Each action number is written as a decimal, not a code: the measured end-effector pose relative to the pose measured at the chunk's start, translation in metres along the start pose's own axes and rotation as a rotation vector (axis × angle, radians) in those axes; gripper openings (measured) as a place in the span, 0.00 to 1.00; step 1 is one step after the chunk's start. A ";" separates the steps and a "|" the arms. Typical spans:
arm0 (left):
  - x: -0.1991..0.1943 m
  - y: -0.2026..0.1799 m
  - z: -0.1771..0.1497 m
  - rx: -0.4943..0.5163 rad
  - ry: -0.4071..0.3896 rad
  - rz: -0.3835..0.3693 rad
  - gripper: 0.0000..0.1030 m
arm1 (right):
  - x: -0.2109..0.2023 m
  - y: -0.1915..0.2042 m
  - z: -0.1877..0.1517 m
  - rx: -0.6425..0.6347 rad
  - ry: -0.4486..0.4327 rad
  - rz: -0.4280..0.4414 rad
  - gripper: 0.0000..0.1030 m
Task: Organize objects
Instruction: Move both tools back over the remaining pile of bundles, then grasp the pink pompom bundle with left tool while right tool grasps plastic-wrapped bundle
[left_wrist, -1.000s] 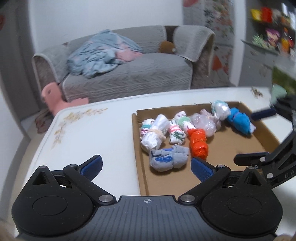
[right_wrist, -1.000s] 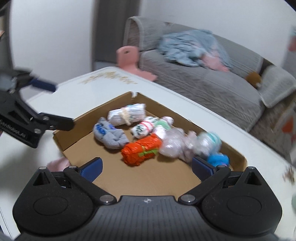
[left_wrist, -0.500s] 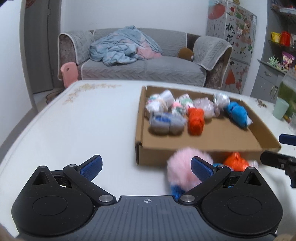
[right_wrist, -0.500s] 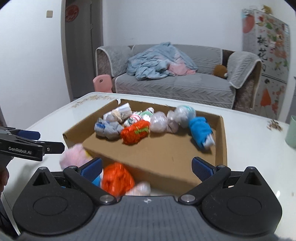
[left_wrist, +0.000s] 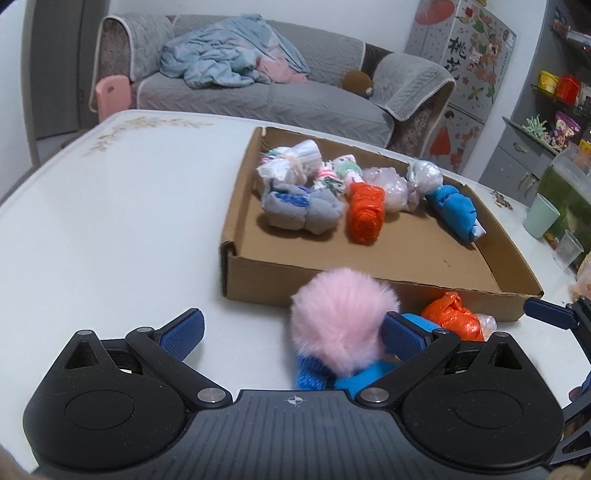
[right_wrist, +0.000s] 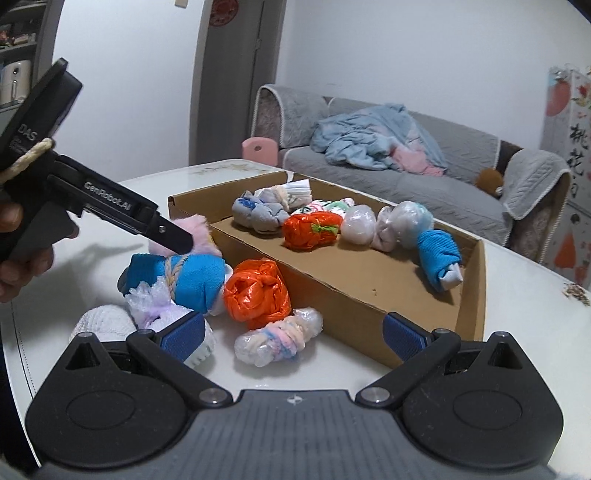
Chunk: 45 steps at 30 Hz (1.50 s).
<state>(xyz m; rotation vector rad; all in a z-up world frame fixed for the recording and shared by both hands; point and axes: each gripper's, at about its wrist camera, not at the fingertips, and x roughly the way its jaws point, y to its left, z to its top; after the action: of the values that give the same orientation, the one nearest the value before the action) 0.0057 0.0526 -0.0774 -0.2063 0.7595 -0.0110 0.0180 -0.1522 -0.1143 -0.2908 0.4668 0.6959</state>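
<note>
Left wrist view: your left gripper (left_wrist: 293, 332) has jaws spread wide, pink fluffy bundle (left_wrist: 341, 317) between them at 1 o'clock, w/ the right pad touching it. Cardboard tray (left_wrist: 369, 291) sits just behind, at 12. Right gripper (right_wrist: 293, 332) is also wide apart (holding nothing), orange bag bundle (right_wrist: 258, 293) at 11, outside the tray.

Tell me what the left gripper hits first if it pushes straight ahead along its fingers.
Most likely the pink fluffy bundle, which sits just ahead of the open left gripper, toward its right finger. Behind it stands the cardboard box wall. Depth is uncertain in this fisheye view.
</note>
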 end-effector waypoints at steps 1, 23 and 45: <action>0.002 -0.001 0.001 0.004 0.000 0.004 1.00 | 0.001 -0.001 0.001 -0.003 0.004 0.018 0.99; -0.015 0.007 -0.030 0.271 -0.069 0.110 0.86 | 0.005 -0.016 -0.005 0.097 0.039 0.067 0.99; -0.016 0.011 -0.035 0.325 -0.095 -0.043 0.38 | 0.004 -0.015 -0.009 0.146 0.079 0.104 0.42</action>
<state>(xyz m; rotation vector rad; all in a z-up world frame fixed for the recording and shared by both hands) -0.0307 0.0589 -0.0928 0.0859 0.6483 -0.1632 0.0281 -0.1649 -0.1221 -0.1573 0.6081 0.7493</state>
